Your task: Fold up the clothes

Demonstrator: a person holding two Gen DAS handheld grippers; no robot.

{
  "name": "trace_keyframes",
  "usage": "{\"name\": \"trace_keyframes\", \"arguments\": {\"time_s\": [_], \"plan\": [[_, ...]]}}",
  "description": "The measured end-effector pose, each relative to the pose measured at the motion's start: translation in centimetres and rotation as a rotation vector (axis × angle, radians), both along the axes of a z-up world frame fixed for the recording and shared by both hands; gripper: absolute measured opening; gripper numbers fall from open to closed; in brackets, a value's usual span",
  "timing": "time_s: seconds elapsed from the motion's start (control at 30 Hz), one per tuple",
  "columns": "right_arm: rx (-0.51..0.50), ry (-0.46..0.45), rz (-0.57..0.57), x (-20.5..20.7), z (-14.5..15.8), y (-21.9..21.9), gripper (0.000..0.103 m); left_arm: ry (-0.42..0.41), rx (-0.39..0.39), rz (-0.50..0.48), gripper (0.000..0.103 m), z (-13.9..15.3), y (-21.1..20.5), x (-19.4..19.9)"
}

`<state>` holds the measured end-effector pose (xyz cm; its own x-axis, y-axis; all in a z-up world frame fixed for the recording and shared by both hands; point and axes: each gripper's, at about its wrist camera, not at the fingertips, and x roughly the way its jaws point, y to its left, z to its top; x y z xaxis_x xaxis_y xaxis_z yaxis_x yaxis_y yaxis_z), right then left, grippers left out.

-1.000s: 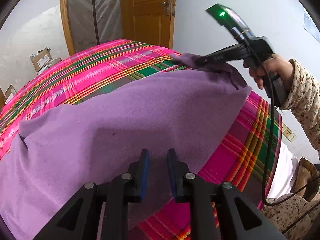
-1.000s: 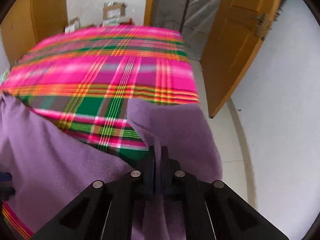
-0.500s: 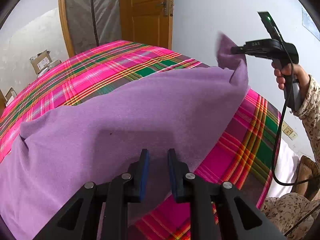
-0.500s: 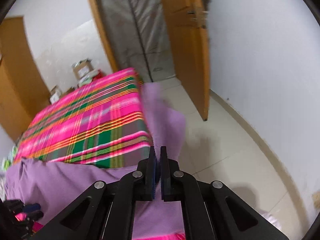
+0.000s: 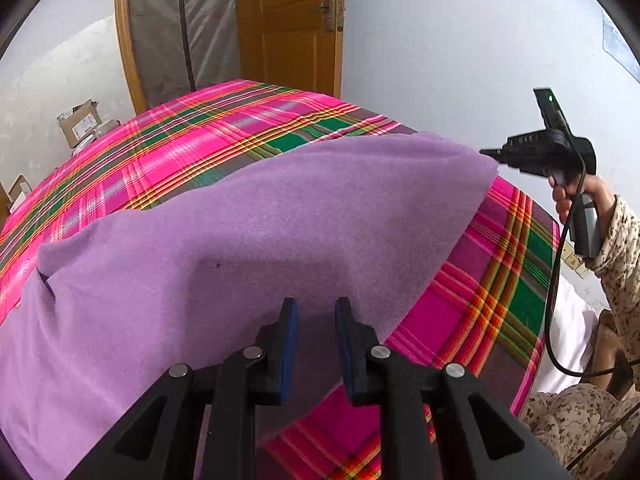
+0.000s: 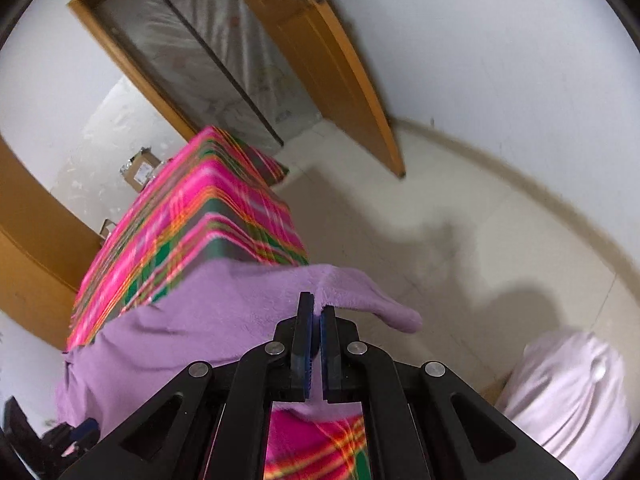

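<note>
The right fingers (image 6: 315, 322) are closed almost fully, and an edge of the purple cloth (image 5: 248, 240) is pinched between them, near a corner that droops past the fingers toward the floor (image 6: 460, 240). In the left wrist view the same corner is seen drawn out taut to the right gripper (image 5: 494, 156), which is held out beyond the side of the bed (image 5: 192, 148) by a hand (image 5: 576, 196) in a patterned sleeve (image 5: 620, 248).

The left fingers (image 5: 316, 320) stand a little apart. The cloth lies under and in front of them, but whether it is gripped cannot be told; the pads appear to have a gap with cloth only showing behind it, so the left gripper is judged to be empty or at most resting on the fabric.

The cloth is spread in 1 broad sheet over the near part of the bed's plaid cover, with 1 loose corner standing up at the left edge. No crease or doubled layer is visible anywhere on it. The task is therefore judged to be at its start: the cloth is being stretched flat, with 1 corner taken. What is left is nearly all of it: the opposite corner must be secured, the sheet brought over on itself, and the folds repeated. A pale garment (image 6: 568, 396) lies on the floor beside the bed, apparently unfolded as well.
</note>
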<state>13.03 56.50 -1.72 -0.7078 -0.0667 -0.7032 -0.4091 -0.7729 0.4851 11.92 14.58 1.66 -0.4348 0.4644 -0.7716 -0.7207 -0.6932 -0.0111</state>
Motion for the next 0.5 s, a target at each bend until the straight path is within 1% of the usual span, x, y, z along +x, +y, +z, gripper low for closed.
{"name": "trace_keyframes", "arguments": {"time_s": [0.03,0.13,0.27,0.3,0.37,0.4,0.5], "plan": [[-0.027,-0.01,-0.003,0.1,-0.6,0.3,0.003,-0.001,0.0,0.0,0.019,0.0,0.0,0.0],[-0.058,-0.032,-0.011,-0.1,-1.3,0.6,0.004,-0.002,0.003,0.001,0.019,0.0,0.0,0.0],[-0.036,-0.05,-0.024,-0.4,-0.8,0.1,0.008,-0.005,0.008,0.001,0.019,0.0,-0.1,0.0],[-0.036,-0.069,-0.039,-0.5,-0.8,0.2,0.008,-0.005,0.009,0.001,0.019,0.0,-0.2,0.1],[-0.042,-0.104,-0.079,-0.4,-0.8,0.4,0.011,-0.005,0.011,0.001,0.019,0.1,-0.2,0.1],[-0.052,-0.104,-0.09,-0.3,-0.8,0.5,0.013,-0.005,0.011,0.0,0.019,0.1,-0.3,0.1],[-0.031,-0.097,-0.12,0.2,0.0,0.4,0.014,-0.007,0.012,-0.002,0.019,0.1,-0.3,0.1]]}}
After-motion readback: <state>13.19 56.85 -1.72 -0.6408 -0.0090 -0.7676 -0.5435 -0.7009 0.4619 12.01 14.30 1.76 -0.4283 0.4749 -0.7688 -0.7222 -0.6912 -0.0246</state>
